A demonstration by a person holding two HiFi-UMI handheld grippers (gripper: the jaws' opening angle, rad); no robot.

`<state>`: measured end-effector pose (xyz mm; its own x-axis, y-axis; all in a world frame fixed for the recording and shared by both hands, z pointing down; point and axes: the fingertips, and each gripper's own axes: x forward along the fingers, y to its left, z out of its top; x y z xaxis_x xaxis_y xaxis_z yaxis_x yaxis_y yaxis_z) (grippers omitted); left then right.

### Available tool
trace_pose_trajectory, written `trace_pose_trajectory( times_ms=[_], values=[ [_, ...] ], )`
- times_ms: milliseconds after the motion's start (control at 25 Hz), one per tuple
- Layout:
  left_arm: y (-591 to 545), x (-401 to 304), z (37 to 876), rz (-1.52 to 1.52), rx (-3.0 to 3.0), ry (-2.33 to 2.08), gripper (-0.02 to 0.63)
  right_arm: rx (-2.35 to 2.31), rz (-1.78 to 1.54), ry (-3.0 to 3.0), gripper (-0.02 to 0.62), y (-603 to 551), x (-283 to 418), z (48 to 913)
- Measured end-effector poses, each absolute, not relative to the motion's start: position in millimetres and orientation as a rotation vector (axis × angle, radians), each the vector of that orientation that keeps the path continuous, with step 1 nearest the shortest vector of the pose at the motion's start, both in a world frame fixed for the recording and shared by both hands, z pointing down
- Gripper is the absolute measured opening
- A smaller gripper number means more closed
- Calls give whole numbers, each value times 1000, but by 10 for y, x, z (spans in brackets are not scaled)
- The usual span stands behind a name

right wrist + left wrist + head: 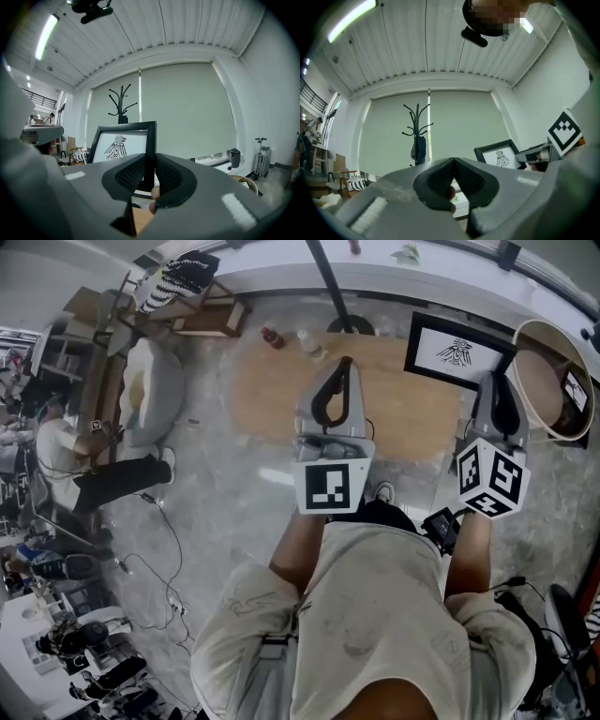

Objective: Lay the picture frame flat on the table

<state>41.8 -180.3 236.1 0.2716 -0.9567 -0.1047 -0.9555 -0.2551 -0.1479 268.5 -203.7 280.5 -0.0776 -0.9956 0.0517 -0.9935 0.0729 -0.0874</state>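
The picture frame (457,352) has a black border and a white sheet with a bird drawing. It stands upright over the far right end of the oval wooden table (272,395). My right gripper (495,382) is shut on the frame's right bar. In the right gripper view that bar (150,140) runs up between the ribbed pads (132,174). My left gripper (341,367) hovers over the table's middle, left of the frame, shut with nothing in it. The left gripper view shows its jaws (453,163) meeting, with the frame (499,157) off to the right.
Two bottles (273,337) (309,343) stand at the table's far edge. A round wooden tub (553,381) sits right of the frame. A pale armchair (155,390) and a seated person (84,460) are at the left. Cables (169,568) trail on the floor. A coat rack (121,101) stands by the blind.
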Motion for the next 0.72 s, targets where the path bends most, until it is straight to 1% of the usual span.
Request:
trace_pose_trajectory(
  times_ms=[720],
  values=[
    [-2330,155,2455,60,-2373,1793,5,-2159,-161,2318,69,-2504,2384,2981]
  ],
)
